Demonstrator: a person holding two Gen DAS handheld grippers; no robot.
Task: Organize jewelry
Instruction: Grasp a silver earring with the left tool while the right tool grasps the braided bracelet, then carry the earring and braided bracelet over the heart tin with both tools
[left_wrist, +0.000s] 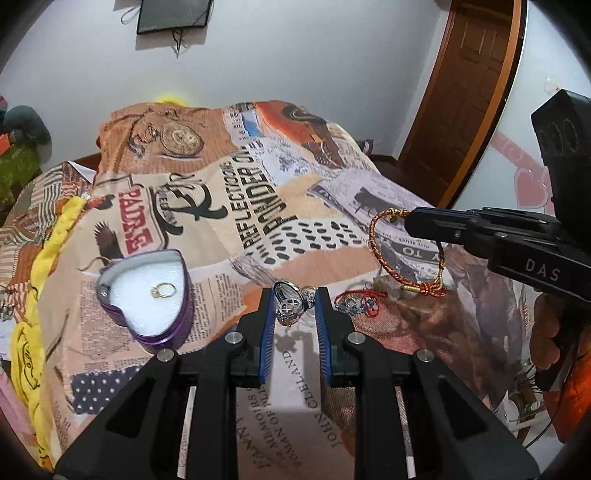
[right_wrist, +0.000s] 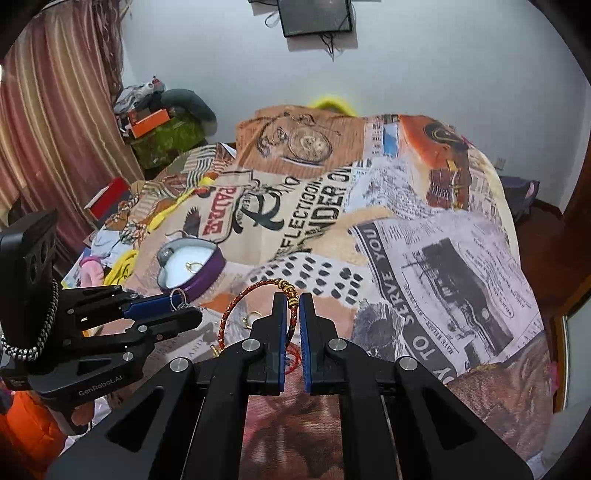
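Note:
A purple heart-shaped tin with white padding lies open on the printed blanket; a gold ring rests inside it. It also shows in the right wrist view. My left gripper is shut on a silver ring pendant, held just above the blanket. My right gripper is shut on a red-and-gold braided bracelet, lifted off the blanket; it hangs from the fingertips in the left wrist view. A red string charm bracelet lies on the blanket by the left gripper.
The newspaper-print blanket covers the bed. A yellow cloth lies along its left edge. A small gold ring lies on the blanket under the red bracelet. Clutter and a curtain stand at the left, a wooden door at the right.

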